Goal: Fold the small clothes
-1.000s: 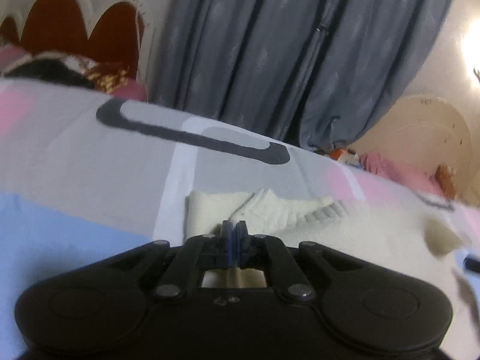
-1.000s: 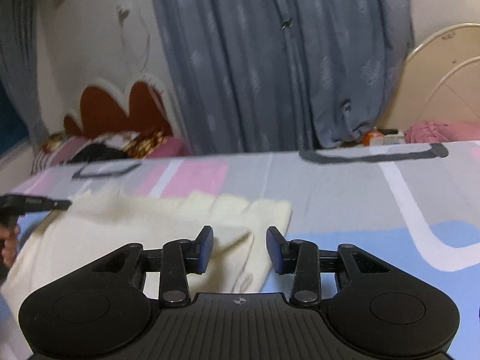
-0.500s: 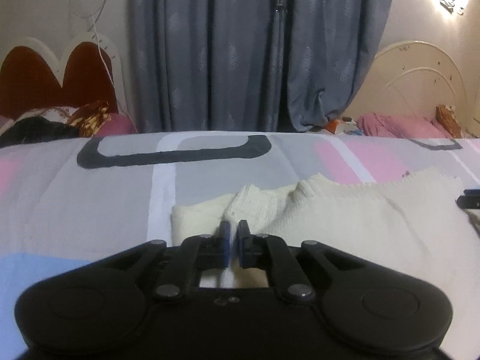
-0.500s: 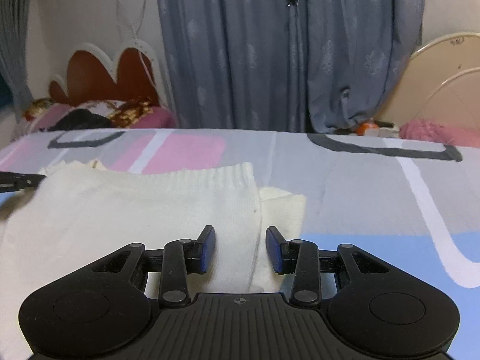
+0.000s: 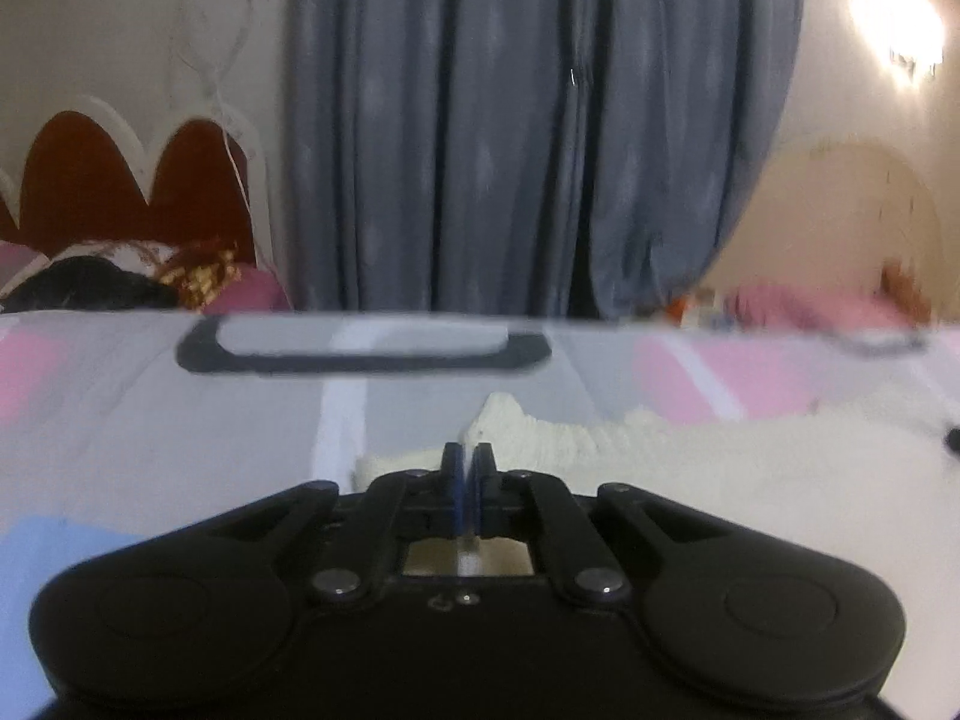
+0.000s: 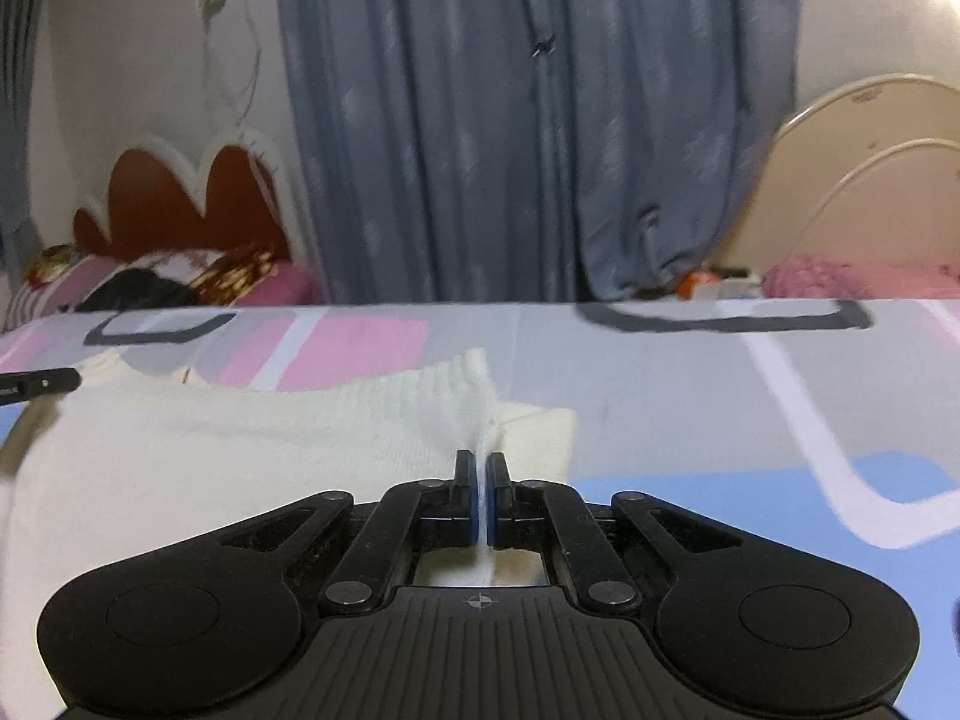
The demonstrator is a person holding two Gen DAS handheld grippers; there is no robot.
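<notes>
A cream knit sweater point(image 6: 252, 450) lies spread on the patterned bed sheet point(image 6: 690, 408). My right gripper point(image 6: 482, 468) is shut on the sweater's right edge, just below its ribbed hem; a fold of cream fabric shows between the pads. In the left wrist view the sweater point(image 5: 690, 468) stretches off to the right. My left gripper point(image 5: 468, 462) is shut on the sweater's left edge, with a thin strip of fabric pinched between the pads. The left gripper's tip point(image 6: 42, 384) shows at the left of the right wrist view.
The sheet point(image 5: 180, 420) has grey, pink, blue and white blocks with dark outlines. Blue-grey curtains point(image 6: 540, 120) hang behind the bed. A red scalloped headboard point(image 6: 180, 204) with pillows stands at the left, a cream bed frame point(image 6: 870, 180) and pink bedding at the right.
My right gripper has closed from open onto the sweater's right edge. My left gripper stayed shut on the left edge and dropped lower toward the sheet.
</notes>
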